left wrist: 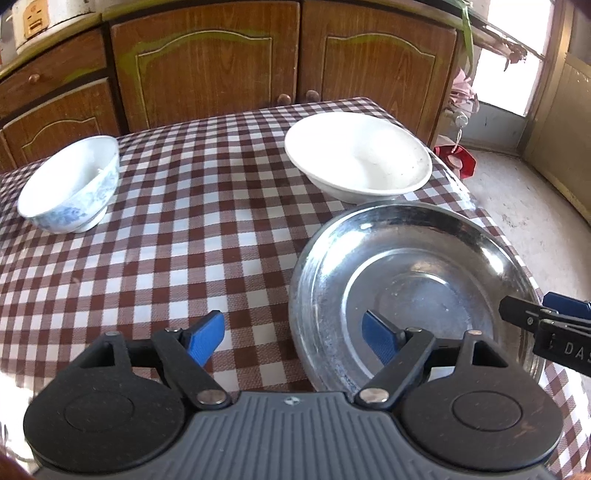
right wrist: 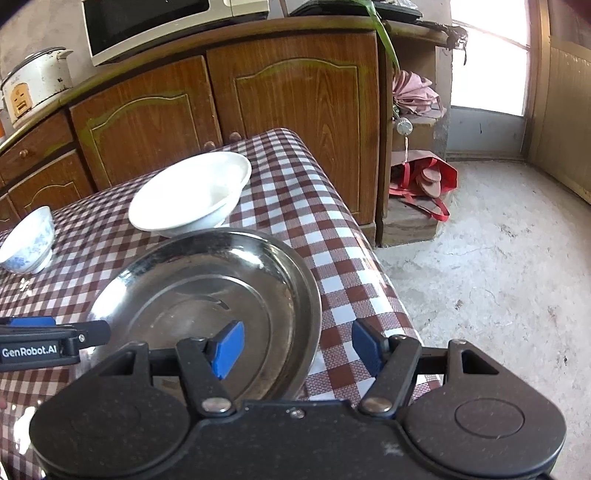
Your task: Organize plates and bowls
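Note:
A steel plate [left wrist: 413, 291] [right wrist: 207, 299] lies near the front right corner of the checked table [left wrist: 166, 240] [right wrist: 332, 258]. Behind it stands a wide white bowl [left wrist: 358, 155] [right wrist: 192, 192], and far left a small blue-flowered bowl [left wrist: 70, 184] [right wrist: 27, 240]. My left gripper [left wrist: 295, 343] is open and straddles the plate's left rim, one pad over the cloth, one over the plate. My right gripper [right wrist: 295, 349] is open and straddles the plate's right rim. Neither pair of pads presses on the rim. Each gripper's tip shows at the edge of the other's view.
Brown wooden cabinets [left wrist: 207, 62] [right wrist: 295, 96] stand just behind the table. A rice cooker [right wrist: 33, 85] and a microwave [right wrist: 147, 22] sit on the counter. To the right are a concrete floor [right wrist: 498, 277], a red bag [right wrist: 424, 184] and the table's right edge.

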`<state>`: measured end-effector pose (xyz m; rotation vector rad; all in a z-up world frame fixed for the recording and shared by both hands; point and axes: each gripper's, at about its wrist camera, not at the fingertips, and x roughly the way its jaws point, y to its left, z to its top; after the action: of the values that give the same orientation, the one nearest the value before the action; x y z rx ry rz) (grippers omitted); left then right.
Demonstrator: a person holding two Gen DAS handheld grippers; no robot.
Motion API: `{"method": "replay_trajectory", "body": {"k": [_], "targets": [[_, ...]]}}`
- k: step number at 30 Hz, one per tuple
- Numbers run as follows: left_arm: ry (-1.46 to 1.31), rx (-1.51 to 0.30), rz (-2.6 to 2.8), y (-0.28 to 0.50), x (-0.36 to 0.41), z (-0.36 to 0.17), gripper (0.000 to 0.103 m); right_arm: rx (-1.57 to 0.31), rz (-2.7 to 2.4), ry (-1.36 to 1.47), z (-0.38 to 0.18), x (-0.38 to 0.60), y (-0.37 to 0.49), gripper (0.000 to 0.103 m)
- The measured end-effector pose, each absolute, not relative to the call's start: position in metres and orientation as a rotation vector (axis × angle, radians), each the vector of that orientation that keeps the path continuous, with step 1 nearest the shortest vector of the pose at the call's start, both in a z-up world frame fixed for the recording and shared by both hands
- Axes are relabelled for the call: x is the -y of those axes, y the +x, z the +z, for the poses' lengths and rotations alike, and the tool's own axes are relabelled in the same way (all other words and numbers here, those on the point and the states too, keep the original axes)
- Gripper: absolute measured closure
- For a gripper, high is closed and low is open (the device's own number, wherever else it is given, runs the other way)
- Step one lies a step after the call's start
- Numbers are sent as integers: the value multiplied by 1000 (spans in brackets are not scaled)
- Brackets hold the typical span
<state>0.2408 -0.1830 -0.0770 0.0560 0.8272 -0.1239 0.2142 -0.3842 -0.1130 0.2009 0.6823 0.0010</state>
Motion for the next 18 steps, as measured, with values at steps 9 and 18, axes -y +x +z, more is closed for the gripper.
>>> {"method": "replay_trajectory", "body": {"k": [9,18], "targets": [[68,-860,-182,254,190,-87,56,-680,22,235,-122,381,222,45],[36,-846,-202,253,184,-83,77,-659,-22,262,-121,385,215,72]]}}
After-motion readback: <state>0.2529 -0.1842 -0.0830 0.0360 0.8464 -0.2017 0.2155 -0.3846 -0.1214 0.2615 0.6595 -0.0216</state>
